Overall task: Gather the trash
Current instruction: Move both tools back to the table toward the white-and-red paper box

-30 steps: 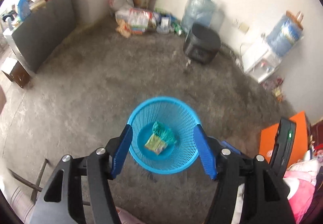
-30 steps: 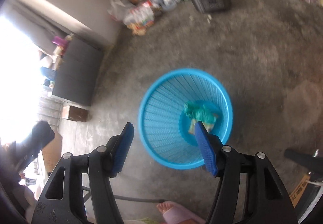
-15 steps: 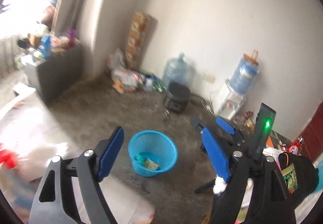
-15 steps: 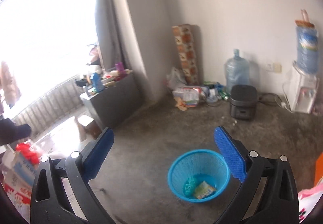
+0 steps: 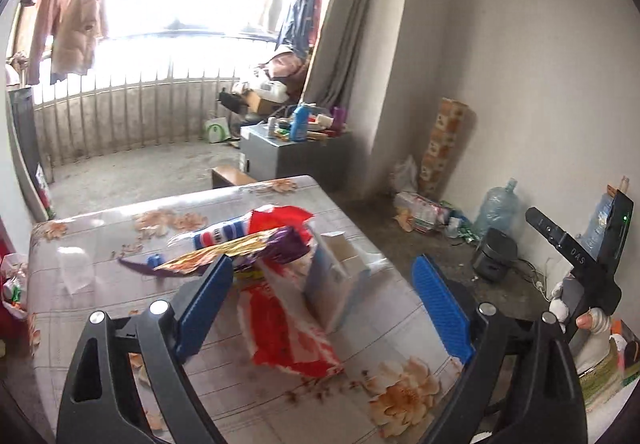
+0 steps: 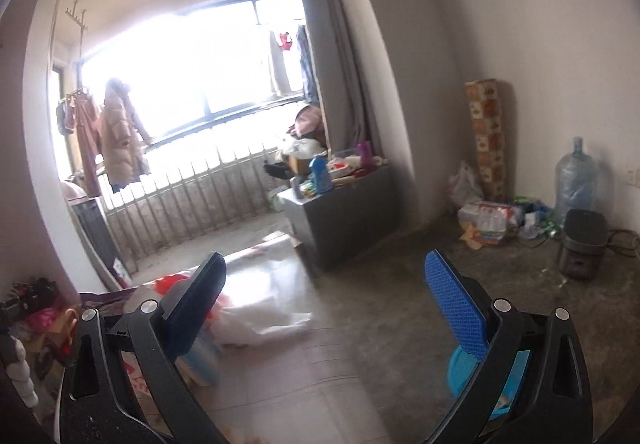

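My left gripper [image 5: 322, 302] is open and empty above a table with a floral cover [image 5: 404, 392]. On it lie a red and white wrapper [image 5: 288, 328], a purple and gold snack bag [image 5: 240, 250] and a white carton [image 5: 340, 276]. My right gripper [image 6: 326, 304] is open and empty over the table's edge [image 6: 280, 376]. The blue trash basket [image 6: 458, 368] shows on the floor behind its right finger, mostly hidden. Wrappers [image 6: 232, 318] lie by its left finger.
A grey cabinet [image 6: 344, 212] with bottles stands by the curtain. A black rice cooker [image 6: 582, 244], a water jug [image 6: 574, 176] and bags sit along the far wall. The other handheld gripper [image 5: 576, 260] shows at the right of the left wrist view.
Both grippers have swung up and away from the blue basket to the table. The basket has left the left wrist view and dropped to the right view's lower edge.
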`<state>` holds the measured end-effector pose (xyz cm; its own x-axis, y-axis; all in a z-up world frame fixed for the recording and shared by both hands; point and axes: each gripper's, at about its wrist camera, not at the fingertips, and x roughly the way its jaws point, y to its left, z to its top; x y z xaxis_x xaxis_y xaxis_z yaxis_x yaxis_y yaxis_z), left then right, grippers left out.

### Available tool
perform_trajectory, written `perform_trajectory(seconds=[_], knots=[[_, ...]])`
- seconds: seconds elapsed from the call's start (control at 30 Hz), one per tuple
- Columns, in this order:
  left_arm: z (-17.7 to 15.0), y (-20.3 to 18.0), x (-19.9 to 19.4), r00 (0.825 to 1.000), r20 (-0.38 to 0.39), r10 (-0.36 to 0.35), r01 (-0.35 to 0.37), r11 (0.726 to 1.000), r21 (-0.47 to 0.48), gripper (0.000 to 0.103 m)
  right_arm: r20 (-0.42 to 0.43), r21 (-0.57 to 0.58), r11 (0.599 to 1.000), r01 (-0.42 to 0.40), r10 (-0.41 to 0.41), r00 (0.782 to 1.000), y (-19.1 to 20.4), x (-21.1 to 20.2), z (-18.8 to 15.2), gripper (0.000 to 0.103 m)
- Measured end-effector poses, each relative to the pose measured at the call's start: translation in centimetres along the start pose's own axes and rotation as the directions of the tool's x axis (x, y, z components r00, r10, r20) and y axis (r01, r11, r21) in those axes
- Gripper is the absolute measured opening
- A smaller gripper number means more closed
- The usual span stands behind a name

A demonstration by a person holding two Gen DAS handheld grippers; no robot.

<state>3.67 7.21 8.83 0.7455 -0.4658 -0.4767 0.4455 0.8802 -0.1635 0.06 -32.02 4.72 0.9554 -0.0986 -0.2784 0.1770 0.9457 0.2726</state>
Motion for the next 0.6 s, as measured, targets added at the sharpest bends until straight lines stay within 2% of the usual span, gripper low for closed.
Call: perform_trajectory(seconds=[0.13, 0.3, 0.43, 0.6], knots=[[-1.5, 1.5, -0.7, 1.0, -0.001, 0.02, -0.02, 0.998, -0.053, 0.089, -0.114, 0.039, 0.992, -0.121, 0.125, 0.986, 2.6, 3.3, -0.4, 0.093], [-2.7, 2.2, 1.1, 0.998, -0.042, -0.046, 0.042, 0.993, -0.107, 0.088, -0.204, 0.068, 0.974, -0.218, 0.227, 0.952, 4.7, 5.2, -0.4, 0.085], [-3.6, 1.5, 3.5, 0.99, -0.097, -0.107, 0.095, 0.988, -0.118, 0.079, -0.28, 0.046, 0.963, -0.267, 0.269, 0.922, 6.0, 6.0, -1.4, 0.078], [-4.7, 1.5, 5.7, 0.978, -0.161, -0.13, 0.112, 0.987, -0.117, 0.065, -0.389, 0.014, 0.947, -0.322, 0.301, 0.871, 9.0, 6.8, -3.7, 0.067]])
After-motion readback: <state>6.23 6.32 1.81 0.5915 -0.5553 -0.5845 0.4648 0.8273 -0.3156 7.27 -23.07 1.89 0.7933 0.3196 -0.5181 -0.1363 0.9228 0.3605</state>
